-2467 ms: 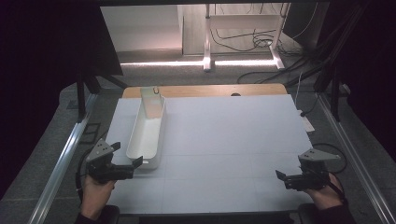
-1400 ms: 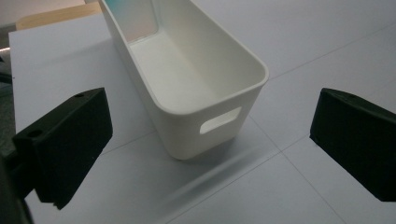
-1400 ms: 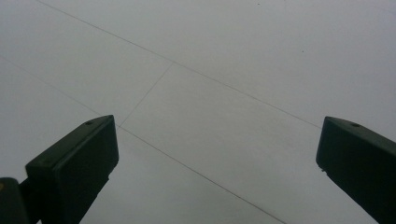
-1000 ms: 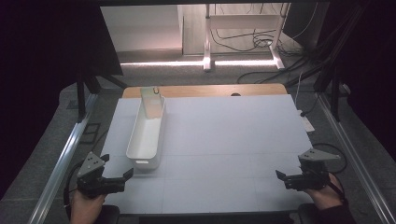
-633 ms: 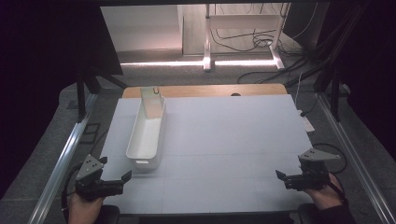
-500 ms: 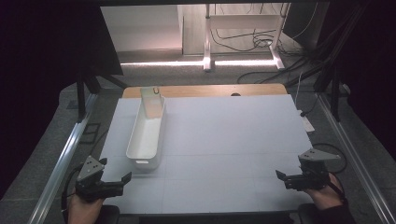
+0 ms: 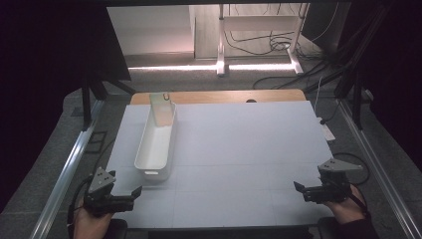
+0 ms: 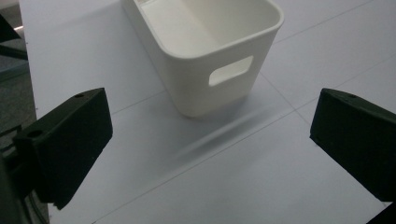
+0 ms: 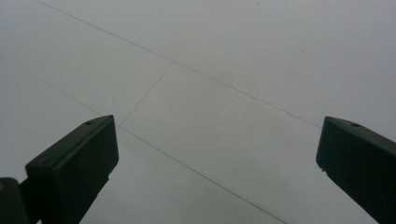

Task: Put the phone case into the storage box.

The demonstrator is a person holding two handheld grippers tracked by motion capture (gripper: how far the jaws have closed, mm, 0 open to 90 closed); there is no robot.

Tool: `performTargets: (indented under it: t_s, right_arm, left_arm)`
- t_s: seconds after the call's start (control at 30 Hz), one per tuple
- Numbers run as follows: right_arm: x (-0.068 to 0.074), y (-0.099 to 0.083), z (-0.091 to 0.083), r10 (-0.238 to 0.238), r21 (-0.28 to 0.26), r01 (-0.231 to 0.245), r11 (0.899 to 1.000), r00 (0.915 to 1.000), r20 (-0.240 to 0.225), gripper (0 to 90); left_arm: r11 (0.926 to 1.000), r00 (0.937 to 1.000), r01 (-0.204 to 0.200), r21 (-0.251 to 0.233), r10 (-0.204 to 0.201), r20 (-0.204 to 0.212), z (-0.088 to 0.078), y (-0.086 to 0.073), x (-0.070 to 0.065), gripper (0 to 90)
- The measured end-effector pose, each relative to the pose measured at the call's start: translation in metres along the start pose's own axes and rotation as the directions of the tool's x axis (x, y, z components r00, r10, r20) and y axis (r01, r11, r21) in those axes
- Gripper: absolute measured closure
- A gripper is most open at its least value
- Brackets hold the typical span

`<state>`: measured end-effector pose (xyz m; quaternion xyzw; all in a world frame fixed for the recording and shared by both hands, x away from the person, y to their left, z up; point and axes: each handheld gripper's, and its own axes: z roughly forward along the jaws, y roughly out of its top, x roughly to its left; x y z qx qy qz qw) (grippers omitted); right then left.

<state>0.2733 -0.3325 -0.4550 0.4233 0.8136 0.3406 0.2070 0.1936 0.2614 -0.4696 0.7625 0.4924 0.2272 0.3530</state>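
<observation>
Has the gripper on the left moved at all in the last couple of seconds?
Yes. The left gripper has pulled back toward the person and away from the white bin; it was beside the bin's near end, and now sits well short of it, jaws open.

Dim room, lit floor strip (image 7: 209,66) beyond white table (image 7: 249,149), tangled cables (image 7: 278,42).

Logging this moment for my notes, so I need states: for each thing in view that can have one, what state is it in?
Left tool: open, jaws wide apart, holding nothing, just short of the bin's near end.
Right tool: open, holding nothing, over bare table.
White bin: upright on the table, lidless.
Flat item: leaning upright at the bin's far end; too small to identify.
</observation>
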Motion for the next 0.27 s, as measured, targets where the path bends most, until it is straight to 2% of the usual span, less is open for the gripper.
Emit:
performTargets:
  t_s: [0.1, 0.27]
  right_arm:
    - [0.0002, 0.0001, 0.0002, -0.001, 0.001, 0.001, 1.0, 1.0, -0.001, 0.0]
    - [0.0, -0.0001, 0.0005, -0.002, 0.004, 0.002, 1.0, 1.0, -0.001, 0.0]
  left_arm:
    - [0.9997, 1.0, -0.005, 0.024, 0.005, -0.005, 0.0024, 0.001, -0.0006, 0.0]
    - [0.9997, 1.0, 0.001, 0.026, -0.001, -0.001, 0.0032, 0.002, -0.0001, 0.0]
